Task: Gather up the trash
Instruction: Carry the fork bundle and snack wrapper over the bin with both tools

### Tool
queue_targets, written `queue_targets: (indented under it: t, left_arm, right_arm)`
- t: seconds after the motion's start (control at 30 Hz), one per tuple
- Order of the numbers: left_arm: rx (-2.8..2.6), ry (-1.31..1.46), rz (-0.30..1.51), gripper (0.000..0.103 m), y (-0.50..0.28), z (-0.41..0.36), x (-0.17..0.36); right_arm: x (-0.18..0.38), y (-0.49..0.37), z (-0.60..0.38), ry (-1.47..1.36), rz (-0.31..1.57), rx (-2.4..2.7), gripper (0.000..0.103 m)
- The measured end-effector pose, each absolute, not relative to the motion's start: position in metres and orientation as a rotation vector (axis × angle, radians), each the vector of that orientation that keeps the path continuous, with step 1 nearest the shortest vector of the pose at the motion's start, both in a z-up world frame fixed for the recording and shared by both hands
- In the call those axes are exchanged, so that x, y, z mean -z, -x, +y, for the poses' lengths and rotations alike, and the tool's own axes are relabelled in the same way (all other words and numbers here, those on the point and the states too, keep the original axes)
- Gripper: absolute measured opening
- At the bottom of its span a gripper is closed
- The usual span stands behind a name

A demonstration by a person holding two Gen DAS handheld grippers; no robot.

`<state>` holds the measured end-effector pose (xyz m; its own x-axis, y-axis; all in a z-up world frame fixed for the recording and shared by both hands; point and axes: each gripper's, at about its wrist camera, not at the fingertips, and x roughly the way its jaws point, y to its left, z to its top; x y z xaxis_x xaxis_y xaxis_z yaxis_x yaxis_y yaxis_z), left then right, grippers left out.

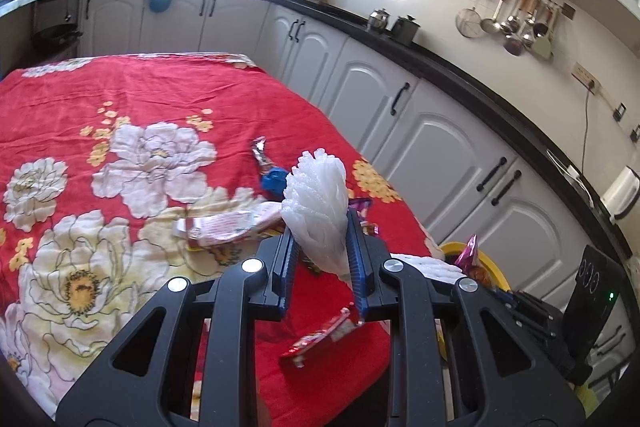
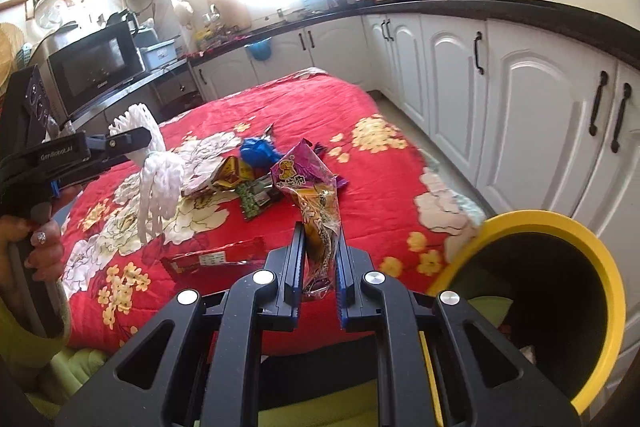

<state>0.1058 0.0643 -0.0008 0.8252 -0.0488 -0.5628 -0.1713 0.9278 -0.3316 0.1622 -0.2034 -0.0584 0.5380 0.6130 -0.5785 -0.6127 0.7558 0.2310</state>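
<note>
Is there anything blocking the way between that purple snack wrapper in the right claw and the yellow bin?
Nothing visible does. The right gripper holds the purple wrapper above the red cloth's edge, and the yellow bin sits just right of it, its mouth uncovered, with open space between.

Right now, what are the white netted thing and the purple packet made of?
White netted thing: it looks like soft foam mesh, matte and slightly translucent, with a knobbly weave, drooping in strands below the left gripper. Purple packet: probably thin plastic film, glossy, crinkled, partly see-through, pinched in the right gripper.
</note>
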Motion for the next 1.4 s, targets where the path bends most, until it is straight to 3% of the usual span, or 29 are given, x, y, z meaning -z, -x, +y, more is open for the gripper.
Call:
queue_targets:
  t: [1.4]
  left_arm:
    - [0.099,0.208,0.616,0.017,-0.127,-0.046,0.007]
  right_arm:
    - [0.060,-0.172,-0.329,-0.153,0.628,-0.479,0.013]
